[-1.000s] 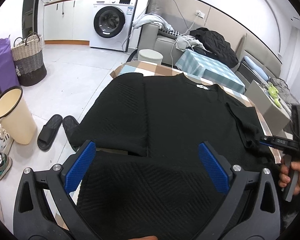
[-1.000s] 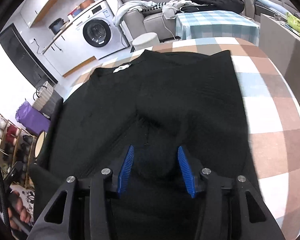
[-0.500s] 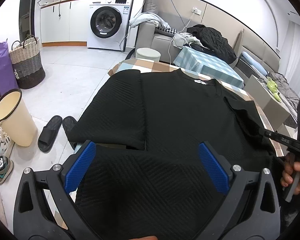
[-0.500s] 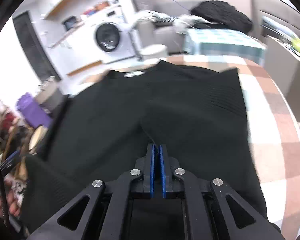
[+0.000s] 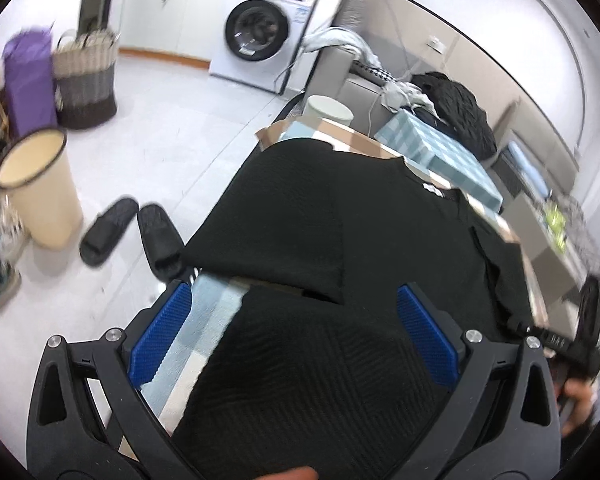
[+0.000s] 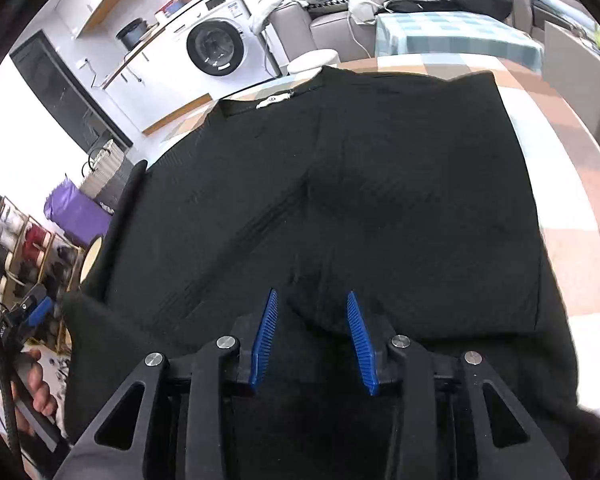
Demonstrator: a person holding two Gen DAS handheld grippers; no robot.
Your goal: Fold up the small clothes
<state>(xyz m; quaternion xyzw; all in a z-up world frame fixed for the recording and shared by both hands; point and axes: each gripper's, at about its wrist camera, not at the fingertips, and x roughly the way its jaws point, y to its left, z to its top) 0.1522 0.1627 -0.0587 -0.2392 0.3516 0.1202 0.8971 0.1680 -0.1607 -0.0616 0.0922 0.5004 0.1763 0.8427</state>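
Now that the right tongs' jaws have parted again, these are the readings:
Garment: the black ribbed knit top [image 6: 380, 184] lies spread on the checked-cloth counter [image 6: 556, 184], collar and white neck label at the far side, one sleeve already folded in over the body.
Right tongs [image 6: 312, 340]: a half second ago the blue pads were pinched shut; they have just been opening and now stand partly apart, with a hump of the fabric between them but not pressed.
Meaning: this looks like a release, so that fold is probably laid down.
Left tongs [image 5: 292, 336]: jaws wide, empty, above the near hem; compared with a second ago more checked cloth shows by the left pad.
Room: a white washing machine [image 5: 260, 36] behind, black slippers [image 5: 132, 232] on the floor.
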